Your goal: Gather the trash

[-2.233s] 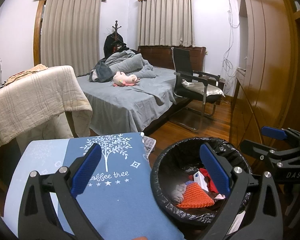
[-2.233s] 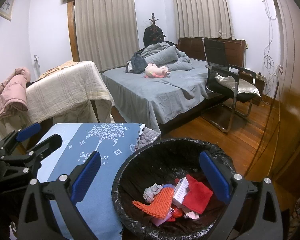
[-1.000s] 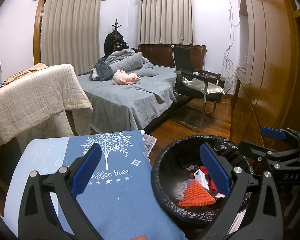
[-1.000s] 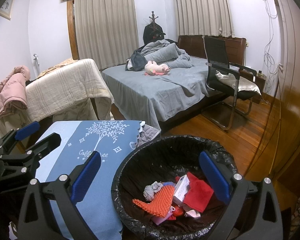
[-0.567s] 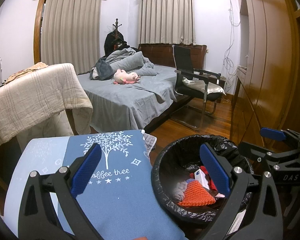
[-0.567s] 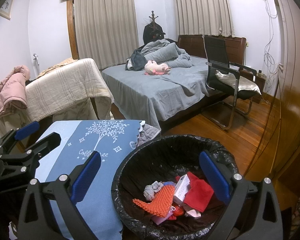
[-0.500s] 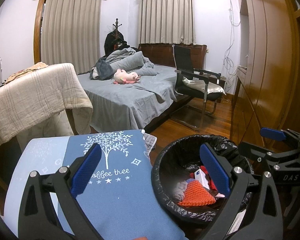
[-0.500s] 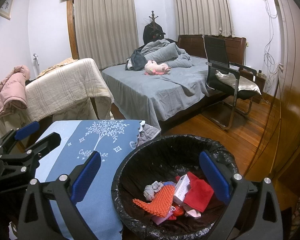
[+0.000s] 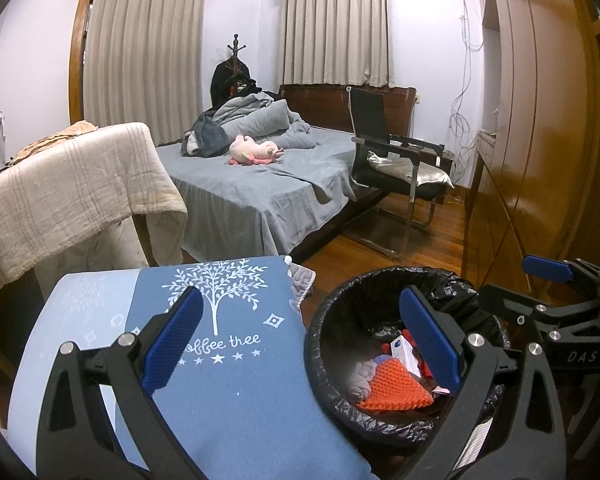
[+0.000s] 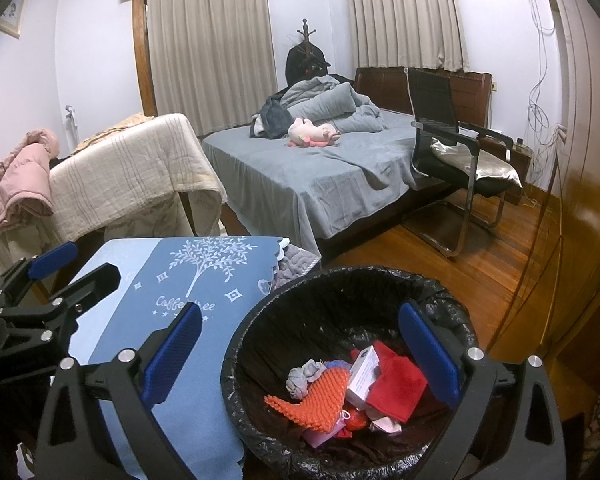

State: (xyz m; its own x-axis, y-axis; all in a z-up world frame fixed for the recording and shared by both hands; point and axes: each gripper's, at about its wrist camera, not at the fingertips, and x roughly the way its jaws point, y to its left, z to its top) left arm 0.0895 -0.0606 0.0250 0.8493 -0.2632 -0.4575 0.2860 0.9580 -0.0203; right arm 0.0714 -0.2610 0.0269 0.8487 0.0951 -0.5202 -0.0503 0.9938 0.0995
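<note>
Trash (image 10: 340,396) lies in the lined bin (image 10: 244,344) unchanged over the last seconds, while left gripper (image 9: 300,344) and right gripper (image 10: 300,350) stay spread wide and empty, suggesting collection is finished.

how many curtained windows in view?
2. One curtain set hangs on the back wall left of the coat rack; the other hangs to its right, above the headboard. Glass itself is hidden.

Bin (image 10: 340,292) right of my cloth-covered surface (image 10: 148,304); trash (image 10: 340,392) in bin; bed (image 10: 320,172) behind; chair (image 10: 452,152) right of bed.
</note>
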